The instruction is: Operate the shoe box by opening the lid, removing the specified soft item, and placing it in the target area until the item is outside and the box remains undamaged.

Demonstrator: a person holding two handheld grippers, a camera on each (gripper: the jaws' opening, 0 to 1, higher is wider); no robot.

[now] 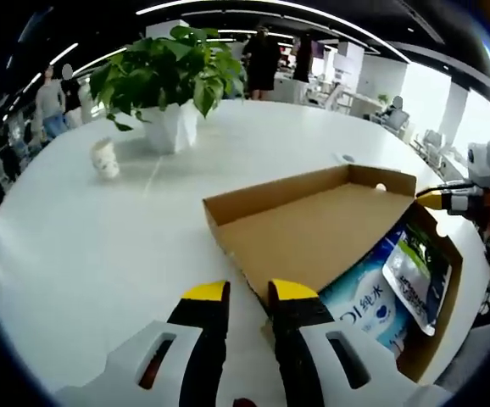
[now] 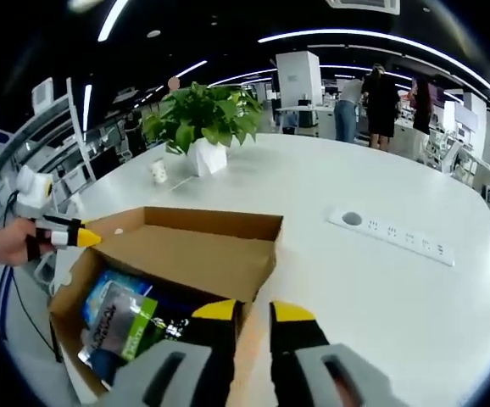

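I see the shoe box [image 1: 313,229] lying open on the white table [image 1: 101,246], lid [image 2: 203,250] folded flat, soft packets [image 1: 389,292] still inside it. My left gripper [image 1: 249,292] is parted and holds nothing, just beside the lid's corner; my right gripper [image 2: 253,312] is likewise released at the lid's edge. Farther off stand a potted plant [image 1: 169,85] and a small cup [image 1: 104,158] (well apart from the box). A power strip [image 2: 393,233] lies on the table's far side.
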